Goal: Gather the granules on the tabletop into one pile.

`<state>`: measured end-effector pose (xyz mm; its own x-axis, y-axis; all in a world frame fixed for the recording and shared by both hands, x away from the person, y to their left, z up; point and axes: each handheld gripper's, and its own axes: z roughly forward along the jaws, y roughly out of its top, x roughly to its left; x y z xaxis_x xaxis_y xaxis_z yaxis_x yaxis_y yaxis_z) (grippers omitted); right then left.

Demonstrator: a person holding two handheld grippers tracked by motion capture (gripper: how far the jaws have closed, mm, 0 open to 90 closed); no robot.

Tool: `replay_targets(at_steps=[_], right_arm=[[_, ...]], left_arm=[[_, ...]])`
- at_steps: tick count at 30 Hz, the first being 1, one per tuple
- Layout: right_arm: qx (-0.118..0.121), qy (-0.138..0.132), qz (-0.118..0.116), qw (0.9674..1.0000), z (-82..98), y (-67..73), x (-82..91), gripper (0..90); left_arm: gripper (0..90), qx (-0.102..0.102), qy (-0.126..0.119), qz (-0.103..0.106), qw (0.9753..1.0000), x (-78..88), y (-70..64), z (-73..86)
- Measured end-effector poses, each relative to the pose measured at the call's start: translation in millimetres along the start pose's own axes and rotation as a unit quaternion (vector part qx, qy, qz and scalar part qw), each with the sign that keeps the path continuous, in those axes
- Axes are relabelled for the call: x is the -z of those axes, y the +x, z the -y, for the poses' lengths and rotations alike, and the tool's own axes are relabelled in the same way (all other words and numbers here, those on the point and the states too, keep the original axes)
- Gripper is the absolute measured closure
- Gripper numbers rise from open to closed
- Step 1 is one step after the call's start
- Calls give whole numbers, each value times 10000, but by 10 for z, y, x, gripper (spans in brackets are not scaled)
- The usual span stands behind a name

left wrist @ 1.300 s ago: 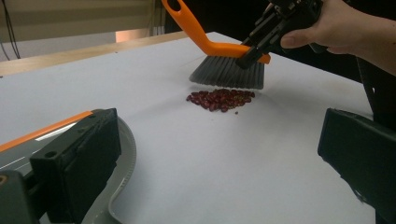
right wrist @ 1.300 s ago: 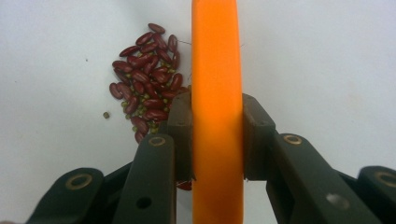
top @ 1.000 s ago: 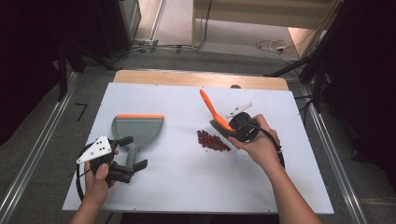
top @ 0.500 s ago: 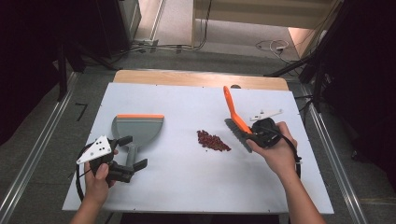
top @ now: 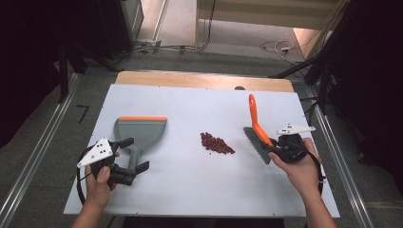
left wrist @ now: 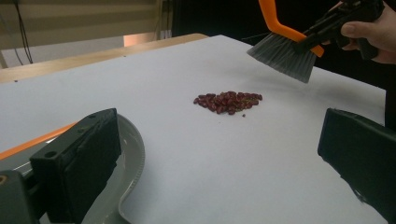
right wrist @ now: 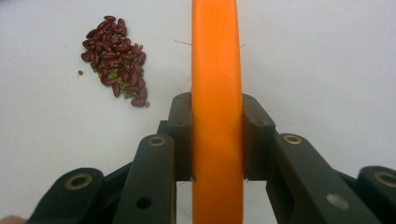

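The room is dark at both flanks, with a grey floor, metal rails along each side and cables on the ground past the far edge. In the middle stands the desk, a white sheet over a wooden top whose bare strip shows along the far edge.

On the left half of the desk lies the grey dustpan, its orange-trimmed lip toward the far edge and its handle running back toward the near edge. The left tongs straddle that handle near the near-left corner; in the left gripper view the jaws stand spread, one just beside the pan's rim, and I judge nothing is pinched yet.

On the right half, the right tongs are pressed tight on the brush, whose orange handle points toward the far edge while its grey bristles hang low on the side facing the centre. In the right gripper view the handle runs straight up between the two jaws.

The small heap of beans, dark red with a few green ones, lies on bare sheet near the centre, between pan and brush, and well apart from both. Its long axis slants from far-left to near-right. From the bristles it lies toward the left edge, so the right hand is the nearer one. I judge a sweep calls for bristles lowered just right of the heap, then drawn leftward toward the pan.
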<state>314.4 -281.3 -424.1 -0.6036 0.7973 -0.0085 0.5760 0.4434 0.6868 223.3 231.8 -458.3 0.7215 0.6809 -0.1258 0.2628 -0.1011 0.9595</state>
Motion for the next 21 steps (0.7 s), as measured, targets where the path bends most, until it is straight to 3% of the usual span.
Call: replay_targets(at_steps=[9,21], right_arm=[[-279,-308,-145,9990,252,-158,191,687],[-558,-729,-386,9950,587,-333,313,686]], left_arm=[[6,-6,-15,-37,10000,32,17,3],[6,135,-282,-216,9993,167,97,43]])
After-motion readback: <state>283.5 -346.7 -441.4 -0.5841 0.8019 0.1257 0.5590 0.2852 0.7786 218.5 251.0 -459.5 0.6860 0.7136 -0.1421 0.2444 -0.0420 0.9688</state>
